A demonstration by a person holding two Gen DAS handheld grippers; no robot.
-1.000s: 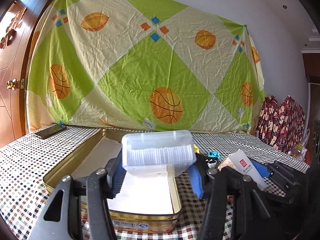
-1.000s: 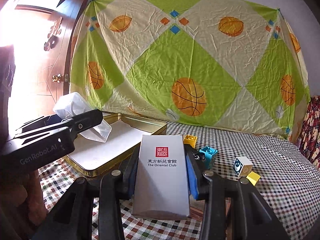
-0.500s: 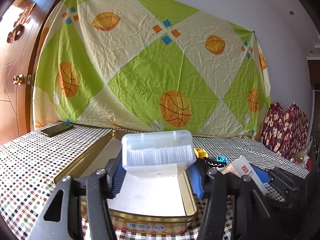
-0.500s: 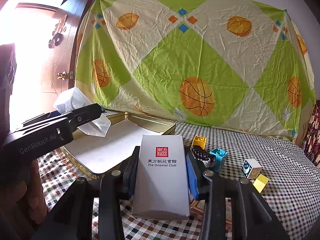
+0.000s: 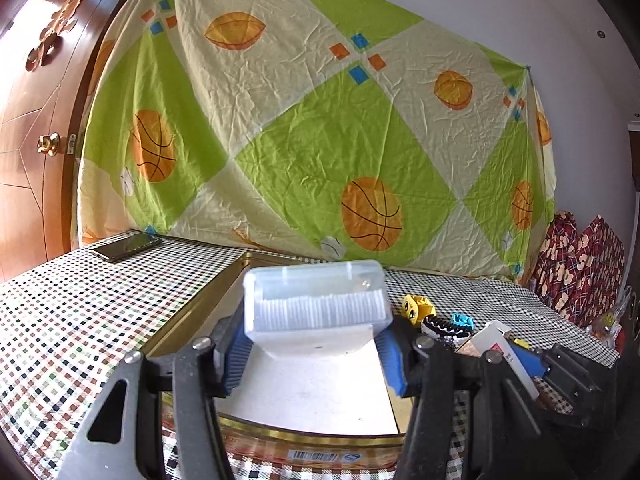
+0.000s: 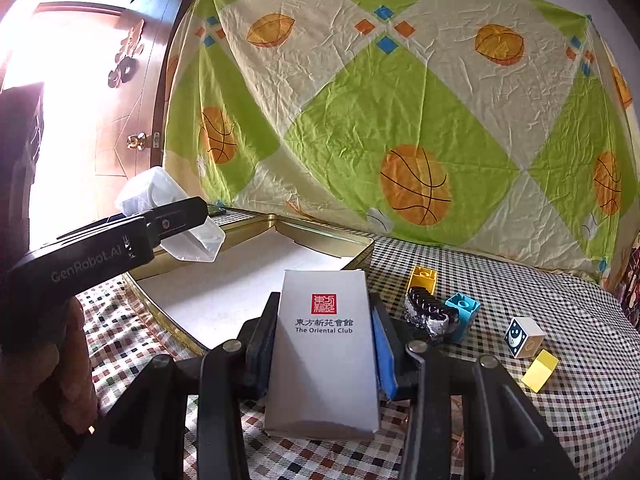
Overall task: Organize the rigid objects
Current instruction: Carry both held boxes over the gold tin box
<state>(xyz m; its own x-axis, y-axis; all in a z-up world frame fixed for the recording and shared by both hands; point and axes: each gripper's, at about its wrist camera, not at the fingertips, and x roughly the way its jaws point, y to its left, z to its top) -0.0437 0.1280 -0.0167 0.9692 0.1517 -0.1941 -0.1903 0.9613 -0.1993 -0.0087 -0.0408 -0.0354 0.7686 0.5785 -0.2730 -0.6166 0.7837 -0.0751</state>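
Our translucent plastic box of white pads [image 5: 318, 300] sits clamped in the left gripper [image 5: 316, 344], raised above the gold rectangular tin tray [image 5: 208, 304]. Our grey "The Oriental Club" card box [image 6: 324, 344] is clenched in the right gripper [image 6: 324, 356], over the checkered worktop [image 6: 580, 412] beside that tray.

The tin [image 5: 192, 312] is shiny gold metal with a matt white paper liner. The box [image 5: 316, 300] is frosted translucent plastic, the carton [image 6: 324, 344] smooth matt card. Crinkly cloth sheet [image 6: 400, 100] behind, glossy wooden door [image 5: 28, 120], checked fabric over the counter [image 5: 72, 312].
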